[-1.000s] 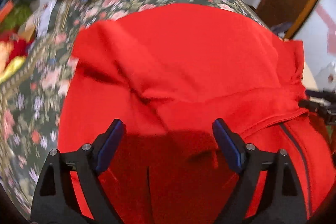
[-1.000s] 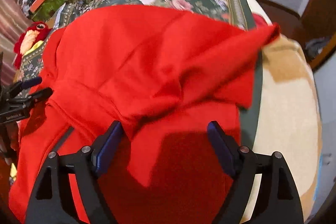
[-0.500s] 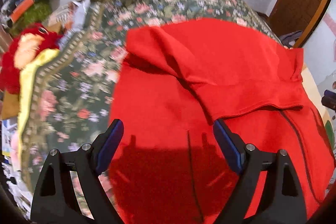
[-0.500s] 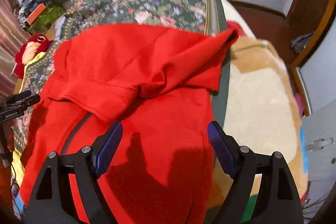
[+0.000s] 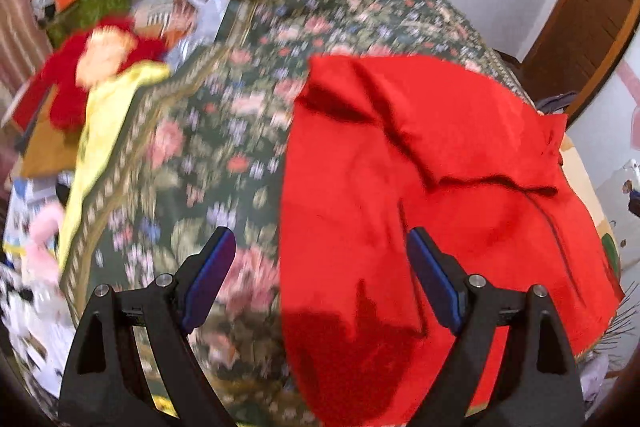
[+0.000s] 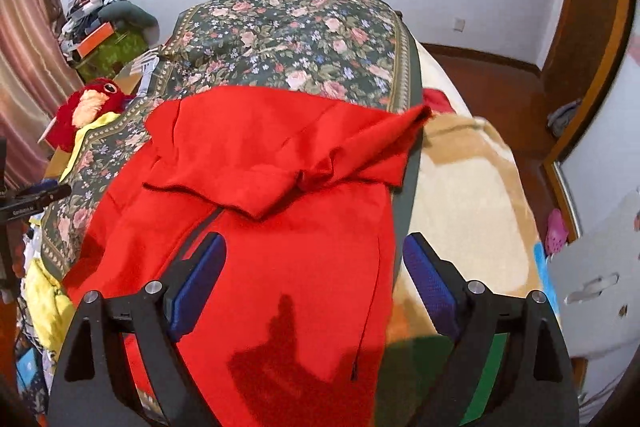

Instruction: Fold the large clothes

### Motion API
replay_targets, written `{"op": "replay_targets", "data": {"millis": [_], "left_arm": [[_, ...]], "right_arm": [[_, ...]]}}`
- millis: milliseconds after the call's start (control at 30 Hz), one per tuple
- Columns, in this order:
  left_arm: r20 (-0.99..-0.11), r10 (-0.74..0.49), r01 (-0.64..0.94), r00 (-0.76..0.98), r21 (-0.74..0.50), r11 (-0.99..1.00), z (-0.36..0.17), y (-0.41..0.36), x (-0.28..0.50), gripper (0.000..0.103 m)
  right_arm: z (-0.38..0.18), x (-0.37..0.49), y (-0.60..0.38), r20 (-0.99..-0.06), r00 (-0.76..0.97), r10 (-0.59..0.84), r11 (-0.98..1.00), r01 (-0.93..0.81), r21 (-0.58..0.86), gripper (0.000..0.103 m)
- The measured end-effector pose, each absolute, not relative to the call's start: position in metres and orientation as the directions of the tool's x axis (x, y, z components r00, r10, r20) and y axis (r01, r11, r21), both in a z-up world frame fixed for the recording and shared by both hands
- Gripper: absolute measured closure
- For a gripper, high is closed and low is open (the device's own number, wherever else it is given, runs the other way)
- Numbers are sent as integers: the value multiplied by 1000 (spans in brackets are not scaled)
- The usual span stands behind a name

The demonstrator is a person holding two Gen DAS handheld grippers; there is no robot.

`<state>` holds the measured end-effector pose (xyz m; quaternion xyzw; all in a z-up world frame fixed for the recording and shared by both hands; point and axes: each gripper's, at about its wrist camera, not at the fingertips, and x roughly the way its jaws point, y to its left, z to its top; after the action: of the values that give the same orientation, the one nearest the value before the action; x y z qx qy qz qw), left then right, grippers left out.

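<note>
Red garment (image 6: 280,227) lies on the floral bedspread (image 6: 288,39), its top part doubled down over the body for a first fold. I hold my left gripper (image 5: 316,283) spread wide and empty above it; my right gripper (image 6: 314,283) is opening, nothing between its pads.

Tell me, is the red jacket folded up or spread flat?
Partly folded: the red jacket's top part is flopped down over its body, on the flowery bedspread.
</note>
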<state>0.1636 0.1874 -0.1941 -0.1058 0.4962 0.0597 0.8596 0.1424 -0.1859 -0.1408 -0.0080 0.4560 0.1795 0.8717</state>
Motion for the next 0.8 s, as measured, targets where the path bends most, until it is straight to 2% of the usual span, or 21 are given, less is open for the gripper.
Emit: {"op": "replay_targets", "data": {"millis": [167,333,467,567,700,800], "left_arm": [[-904,-115,-303,412,-255,918,-238,207,139,16],[-890,-244,-376,385,-393,839,-273,214,115,16],[-883,-268,-421,384,-427,800,-292,215,101,17],[-877,-297,-432,378,-451,781,-303,213,98,29],[-862,-351,-416,366,-488,767,-311,205,104,57],[-888,-282,-397,365,-422,815,-299,196,111,73]], "right_arm": [[-170,135,-204,-833,440,334,937,-248,245,15],[-198,131,-223,-850,348,396,918,-143,369,15],[-210,125,-235,-834,313,454,887,-66,458,15],[-216,124,-242,-820,304,485,864,-22,503,15],[-219,126,-239,-808,302,506,852,-30,522,15],[-217,127,-234,-806,300,511,853,-60,518,15]]}}
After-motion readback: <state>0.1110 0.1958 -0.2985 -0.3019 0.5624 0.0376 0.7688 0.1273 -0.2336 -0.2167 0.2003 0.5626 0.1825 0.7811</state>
